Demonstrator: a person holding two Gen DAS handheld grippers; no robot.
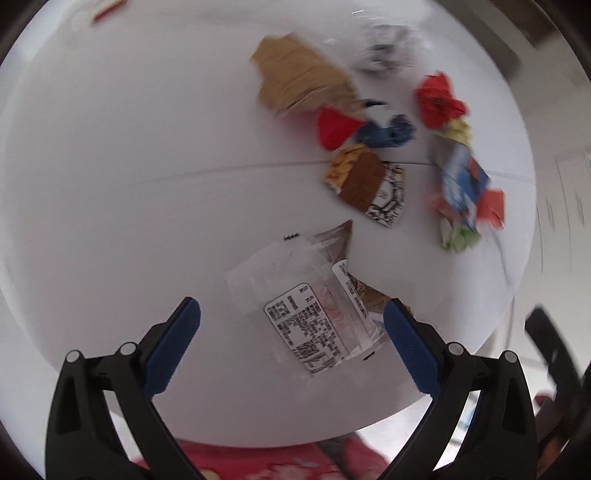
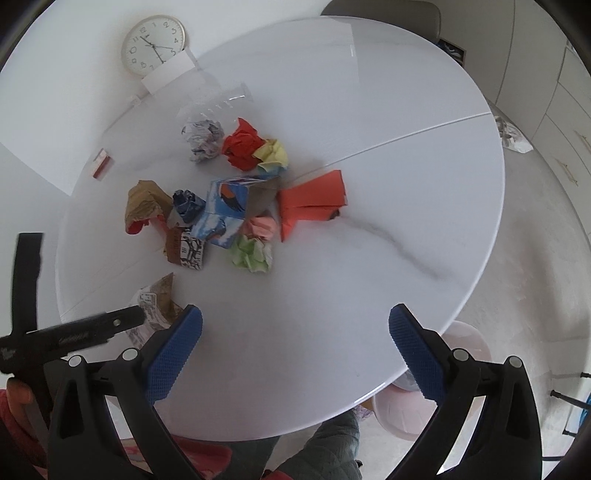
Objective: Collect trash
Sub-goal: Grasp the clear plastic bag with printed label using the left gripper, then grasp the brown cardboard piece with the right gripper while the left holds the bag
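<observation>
Scraps of trash lie on a round white table [image 2: 369,110]. My left gripper [image 1: 291,314] is open, its blue pads either side of a clear plastic wrapper with a printed label [image 1: 306,306], just above it. The same wrapper [image 2: 153,306] shows in the right wrist view under the left gripper's black arm [image 2: 74,334]. Further off lie a brown paper bag [image 1: 299,74], a brown patterned wrapper [image 1: 369,188], a red crumpled ball [image 2: 242,144], a blue carton [image 2: 225,210], an orange folded paper [image 2: 314,201] and a green ball [image 2: 253,253]. My right gripper [image 2: 295,325] is open and empty above bare tabletop.
A wall clock [image 2: 153,44] and a small red box [image 2: 101,164] lie on the white surface beyond the table's far left. A pink bin [image 2: 424,406] stands on the floor under the table's near right edge. A chair [image 2: 384,11] stands at the far side.
</observation>
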